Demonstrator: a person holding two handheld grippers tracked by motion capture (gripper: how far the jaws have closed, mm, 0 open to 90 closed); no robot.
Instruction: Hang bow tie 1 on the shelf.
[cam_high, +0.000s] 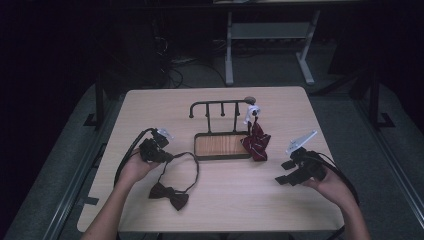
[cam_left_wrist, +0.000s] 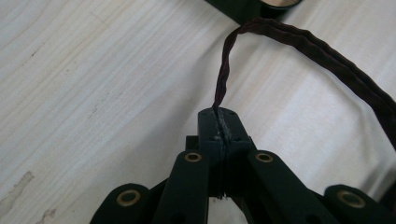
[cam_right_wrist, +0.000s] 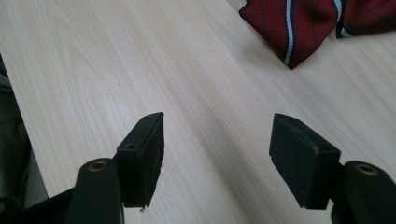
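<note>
Tongs first: the left tongs (cam_left_wrist: 219, 122), at lower center of the left gripper view, are pressed together on the thin strap (cam_left_wrist: 223, 70) of the dark bow tie (cam_high: 169, 194), whose bow lies on the worktop (cam_high: 225, 200) at lower left of the high view. Right tongs (cam_right_wrist: 217, 154) stand wide with nothing between them. Behind is the rack (cam_high: 220, 107), where the striped red tie (cam_high: 256, 141) hangs at center.

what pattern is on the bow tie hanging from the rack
Dark red with thin white and navy stripes, clearest in the right gripper view.
</note>
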